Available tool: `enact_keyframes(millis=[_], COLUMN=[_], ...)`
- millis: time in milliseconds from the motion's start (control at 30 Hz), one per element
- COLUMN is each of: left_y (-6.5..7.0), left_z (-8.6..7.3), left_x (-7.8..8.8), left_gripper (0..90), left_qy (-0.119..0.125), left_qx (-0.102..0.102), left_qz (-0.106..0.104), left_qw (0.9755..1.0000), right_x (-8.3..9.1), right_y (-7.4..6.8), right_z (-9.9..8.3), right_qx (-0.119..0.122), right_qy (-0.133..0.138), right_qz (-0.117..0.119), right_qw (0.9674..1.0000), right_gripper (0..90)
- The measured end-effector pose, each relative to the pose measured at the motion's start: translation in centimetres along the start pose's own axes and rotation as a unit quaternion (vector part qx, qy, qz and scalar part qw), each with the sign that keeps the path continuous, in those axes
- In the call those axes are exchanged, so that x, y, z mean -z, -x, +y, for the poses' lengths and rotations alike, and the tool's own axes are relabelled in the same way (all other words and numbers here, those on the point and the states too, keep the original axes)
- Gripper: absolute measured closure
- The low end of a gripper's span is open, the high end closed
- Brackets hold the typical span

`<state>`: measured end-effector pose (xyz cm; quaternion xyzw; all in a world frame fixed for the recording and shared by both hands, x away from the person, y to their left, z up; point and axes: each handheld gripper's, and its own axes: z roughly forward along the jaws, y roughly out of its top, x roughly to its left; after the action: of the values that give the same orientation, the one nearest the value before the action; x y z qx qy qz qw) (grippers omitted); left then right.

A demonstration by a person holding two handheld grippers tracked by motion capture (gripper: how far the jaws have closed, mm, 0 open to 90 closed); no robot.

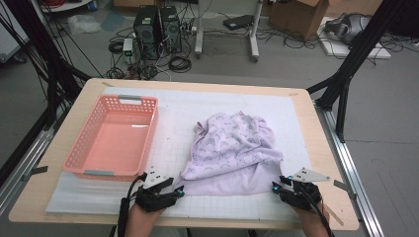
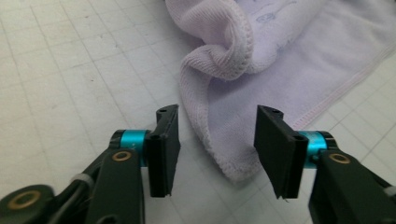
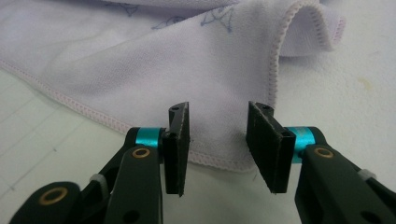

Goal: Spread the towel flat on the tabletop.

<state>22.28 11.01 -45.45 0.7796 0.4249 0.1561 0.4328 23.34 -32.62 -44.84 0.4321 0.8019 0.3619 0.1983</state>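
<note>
A crumpled lilac cloth (image 1: 232, 148) with a faint blue print lies on the white gridded mat, right of centre. My left gripper (image 1: 179, 191) is at its near left corner. In the left gripper view its jaws (image 2: 217, 142) stand apart, and the cloth's rolled hem corner (image 2: 224, 154) lies between them on the mat, not pinched. My right gripper (image 1: 276, 185) is at the near right corner. There too the jaws (image 3: 218, 142) stand apart over the stitched corner (image 3: 219, 116), with gaps on both sides.
An empty pink plastic basket (image 1: 79, 143) stands on the left half of the mat. The wooden table's front edge (image 1: 207, 222) runs just under both hands. Black frame posts stand at the table's sides, with computers, cables and boxes on the floor beyond.
</note>
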Motion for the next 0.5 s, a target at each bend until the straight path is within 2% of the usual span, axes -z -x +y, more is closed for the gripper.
enact_keyframes(millis=[67,100,133,200,233,267,433,500], left_y=[0.4,0.4,0.4,0.4,0.5,0.5,0.5,0.5], left_z=[0.0,0.0,-0.1,-0.1,-0.2,-0.2,-1.1,-1.5], left_x=[0.0,0.0,0.0,0.0,0.1,0.2,1.6,2.2], left_gripper=[60.4,63.2,67.7,84.7,86.4,86.9,87.4,87.4], left_qy=[0.000,0.000,0.001,-0.001,0.000,0.000,-0.008,-0.007], left_qx=[-0.021,-0.021,-0.020,-0.014,-0.012,-0.006,0.018,0.027], left_qz=[0.023,0.026,0.025,0.006,0.009,0.008,-0.019,-0.030], left_qw=[0.9995,0.9994,0.9995,0.9999,0.9999,1.0000,0.9996,0.9992], right_x=[0.0,-0.1,-0.1,0.0,0.0,0.1,0.9,1.6], right_y=[0.1,0.1,0.1,0.1,0.0,-0.1,-0.2,-0.6], right_z=[0.0,0.0,-0.1,0.0,0.0,0.0,-0.4,-0.8], right_qx=[0.003,0.003,0.003,-0.001,-0.002,0.001,-0.013,-0.009], right_qy=[0.001,0.002,0.002,0.001,0.000,-0.002,-0.011,-0.018], right_qz=[0.002,0.002,0.003,0.005,0.007,0.007,0.022,0.026], right_qw=[1.0000,1.0000,1.0000,1.0000,1.0000,1.0000,0.9996,0.9995], right_gripper=[57.5,57.5,57.8,63.6,71.6,86.2,88.2,88.2])
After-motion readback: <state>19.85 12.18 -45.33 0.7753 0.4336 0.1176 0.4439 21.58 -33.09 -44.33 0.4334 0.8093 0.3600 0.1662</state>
